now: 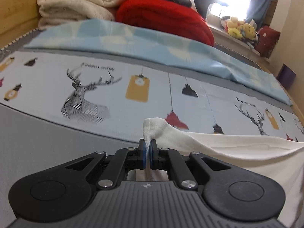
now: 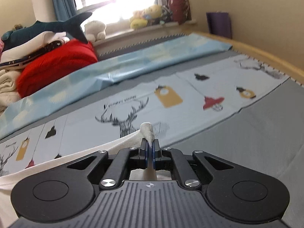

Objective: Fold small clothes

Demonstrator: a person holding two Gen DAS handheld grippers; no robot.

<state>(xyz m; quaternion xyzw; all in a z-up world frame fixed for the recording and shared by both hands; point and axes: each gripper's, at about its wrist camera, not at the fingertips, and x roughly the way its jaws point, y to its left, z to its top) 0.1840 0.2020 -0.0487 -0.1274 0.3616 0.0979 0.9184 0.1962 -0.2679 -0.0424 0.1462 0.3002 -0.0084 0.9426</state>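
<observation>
Left gripper (image 1: pixel 148 146): jaws pinched narrow on a corner of the white cloth (image 1: pixel 218 144); a tuft of fabric pokes up past the blue pads (image 1: pixel 144 152).
Right gripper (image 2: pixel 150 146): jaws likewise pinched tight on another corner of the cloth (image 2: pixel 114 148), a small nub standing above the tips.
Cloth: strung between the two grippers, its top edge running off toward 3 o'clock in the left view and toward 9 o'clock in the right view; the rest hangs down below the frames.
Bed sheet (image 1: pixel 114 95): printed with deer and lamps, lying flat just beyond the cloth at 12 o'clock.
Blue cover (image 1: pixel 133 41): a folded strip across the bed, farther off at 12 o'clock.
Red blanket (image 1: pixel 167 19): bundled behind the blue cover, at 12 o'clock in the left view and 10 o'clock in the right.
Cream blankets (image 1: pixel 76 1): stacked at 11 o'clock in the left view.
Plush toys (image 2: pixel 146 16): on the window sill, far off at 12 o'clock in the right view.
Progress: both corners are gripped and the cloth is off the bed; by my reading no fold is made yet, so laying it out and folding are all left.
Hidden: the lower cloth is cut off, so its kind and shape cannot be told; the hands are out of view; the window glare washes out the far sill.
</observation>
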